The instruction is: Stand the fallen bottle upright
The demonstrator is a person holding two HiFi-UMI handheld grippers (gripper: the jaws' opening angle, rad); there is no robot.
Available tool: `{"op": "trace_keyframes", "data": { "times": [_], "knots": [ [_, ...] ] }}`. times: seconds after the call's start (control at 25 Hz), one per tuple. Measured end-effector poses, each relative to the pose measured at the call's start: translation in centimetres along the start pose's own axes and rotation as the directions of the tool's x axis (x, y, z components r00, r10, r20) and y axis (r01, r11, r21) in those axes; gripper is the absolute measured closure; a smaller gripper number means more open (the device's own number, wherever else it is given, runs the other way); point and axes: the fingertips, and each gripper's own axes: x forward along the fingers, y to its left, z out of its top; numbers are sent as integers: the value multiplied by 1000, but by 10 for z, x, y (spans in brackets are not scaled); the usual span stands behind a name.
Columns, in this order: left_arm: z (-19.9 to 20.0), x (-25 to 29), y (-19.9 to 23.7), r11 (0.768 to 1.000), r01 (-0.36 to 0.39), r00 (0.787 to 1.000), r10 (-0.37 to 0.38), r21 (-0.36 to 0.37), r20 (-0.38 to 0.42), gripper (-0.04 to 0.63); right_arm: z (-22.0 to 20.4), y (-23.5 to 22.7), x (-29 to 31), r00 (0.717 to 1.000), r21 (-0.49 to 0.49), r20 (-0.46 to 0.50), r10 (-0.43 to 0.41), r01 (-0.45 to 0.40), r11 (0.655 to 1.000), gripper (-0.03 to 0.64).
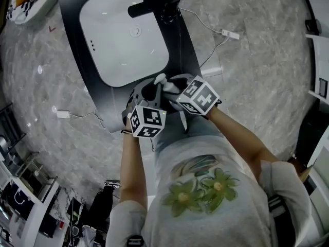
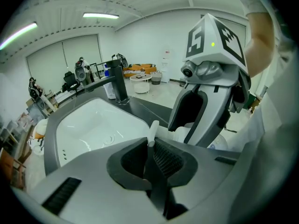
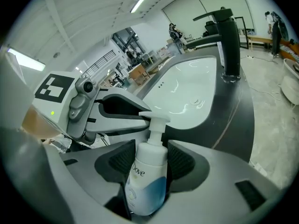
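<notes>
Both tools on the pump bottle by the wash basin, not yet stood up

The dark surface (image 1: 181,45) carries a white wash basin (image 1: 118,45) and a black tap (image 1: 154,5), with bare room along its near edge (the safest landing spot, I judge). The right tool (image 3: 150,158) is clenched on the body of the pump bottle (image 3: 145,176), a pad on each flank. The left tool (image 2: 152,154) pinches the white pump spout (image 2: 152,135). The bottle lies along the right tool's jaws, pump toward the basin, over the surface's near edge just in front of the person; its base is hidden. To do this well, let the body grip carry the weight, use the spout only to steer, set the base down flat, then free the spout first. The label reads "Dove"; the smaller print is unreadable
</notes>
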Motion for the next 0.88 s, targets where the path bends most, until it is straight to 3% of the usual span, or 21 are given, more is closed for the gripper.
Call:
{"op": "trace_keyframes", "data": {
  "times": [0.4,0.88],
  "knots": [
    [24,-24,-9,986,-134,991,130,102,45,541,6,12,-22,997,-102,83,3,5,995,394],
    [42,-47,-18,956,-276,958,266,99,104,540,12,23,-40,984,-248,179,22,23,969,394]
  ]
}}
